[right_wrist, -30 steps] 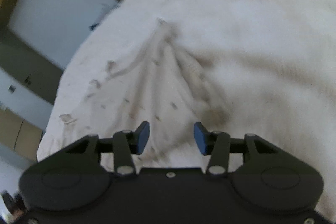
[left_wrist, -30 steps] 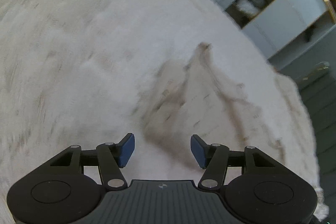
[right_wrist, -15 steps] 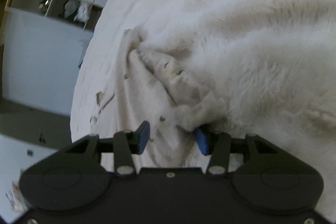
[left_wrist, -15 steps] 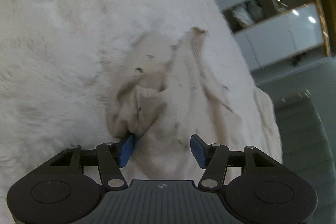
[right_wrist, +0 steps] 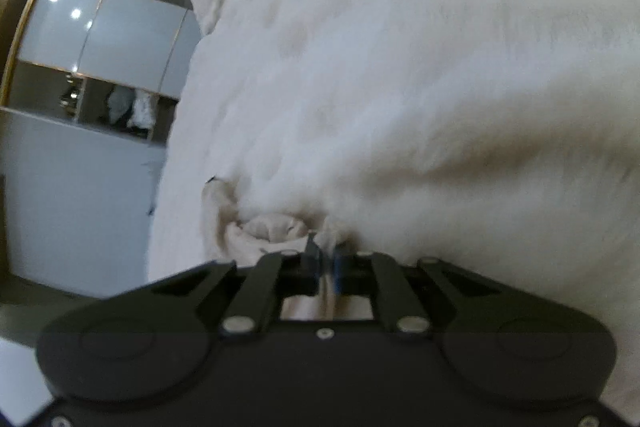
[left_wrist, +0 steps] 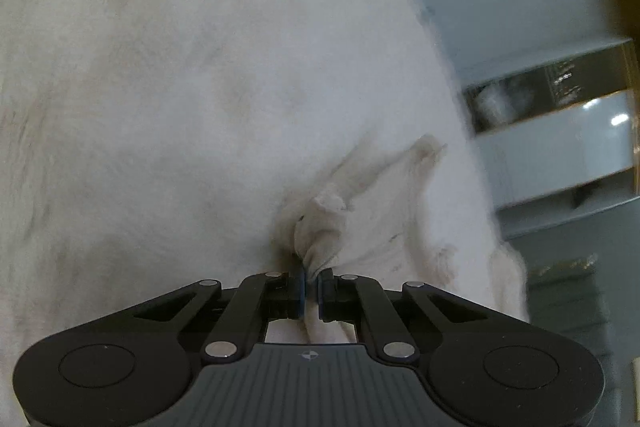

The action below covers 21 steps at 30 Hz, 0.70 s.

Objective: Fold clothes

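Now, here is how things sit.
Cloth: a cream cloth [left_wrist: 320, 227] with small dark marks lies on a fluffy white blanket [left_wrist: 180, 87]. It is bunched up right at the tips of both claws.
Left claw: the left gripper [left_wrist: 311, 285] has just been squeezing in, and its blue pads [left_wrist: 301, 287] now pinch a bunch of the cloth between them. The bunch sticks up just past the tips, and more cloth shows behind the pads, close to the claw's body.
Right claw: the right gripper [right_wrist: 327, 263] has also just been squeezing in. It is pressed tight on a fold of the same cloth [right_wrist: 272, 231]. The rest of that fold rolls up just ahead of the tips and a bit to their left.
Blanket: it spreads far ahead of both claws, soft and blurry.
Room: to the right of the left claw stands a grey cabinet [left_wrist: 560, 147] with an open shelf. To the left of the right claw stands a grey wardrobe [right_wrist: 100, 39] with shiny doors.
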### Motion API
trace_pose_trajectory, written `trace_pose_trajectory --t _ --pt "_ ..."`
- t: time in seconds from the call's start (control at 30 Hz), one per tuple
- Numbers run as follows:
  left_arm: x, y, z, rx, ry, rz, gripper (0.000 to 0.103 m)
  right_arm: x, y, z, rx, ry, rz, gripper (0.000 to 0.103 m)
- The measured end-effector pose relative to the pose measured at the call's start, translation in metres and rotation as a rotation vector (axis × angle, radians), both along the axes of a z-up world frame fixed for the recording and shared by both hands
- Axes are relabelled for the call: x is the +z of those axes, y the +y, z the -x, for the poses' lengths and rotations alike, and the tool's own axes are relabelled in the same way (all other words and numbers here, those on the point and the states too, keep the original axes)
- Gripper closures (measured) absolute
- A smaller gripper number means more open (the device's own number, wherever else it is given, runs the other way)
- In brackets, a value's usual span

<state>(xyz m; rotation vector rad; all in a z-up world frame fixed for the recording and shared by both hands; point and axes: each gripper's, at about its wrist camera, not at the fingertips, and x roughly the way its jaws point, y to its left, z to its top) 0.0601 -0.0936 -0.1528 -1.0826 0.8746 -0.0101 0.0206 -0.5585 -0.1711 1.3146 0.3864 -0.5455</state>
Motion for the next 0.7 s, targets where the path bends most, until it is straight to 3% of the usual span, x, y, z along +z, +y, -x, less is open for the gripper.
trace_pose_trajectory --t 0.1,0.17,0.23,0.33,0.37,0.4,0.47,0.6,0.7 --pt "0.003 0.013 0.014 0.084 0.009 -0.018 0.098 0.008 0.004 -0.009 0.014 0.023 0.056 0.097" --pt "0.018 0.031 0.028 0.215 0.013 -0.151 0.098 0.012 0.01 -0.002 -0.001 0.055 0.076 0.096" --pt "0.026 0.043 0.033 0.252 -0.004 -0.185 0.096 0.022 0.017 -0.001 0.0 0.101 0.144 0.088" --pt "0.044 0.028 0.028 0.151 -0.119 -0.207 0.077 0.052 0.04 0.014 0.031 0.211 0.374 0.085" --pt "0.052 0.014 0.023 0.08 -0.165 -0.25 0.063 0.065 0.048 0.016 0.017 0.236 0.481 0.08" --pt "0.056 0.004 0.02 0.027 -0.196 -0.279 0.055 0.076 0.055 0.017 0.004 0.256 0.573 0.069" --pt "0.063 -0.026 0.01 -0.111 -0.265 -0.325 0.053 0.089 0.068 0.012 0.024 0.253 0.715 0.067" --pt "0.049 -0.057 -0.006 -0.26 -0.272 -0.348 0.04 0.086 0.08 -0.003 0.169 0.174 0.694 0.063" --pt "0.029 -0.068 -0.005 -0.26 -0.152 -0.504 0.041 0.081 0.096 -0.022 0.345 0.099 0.669 0.063"
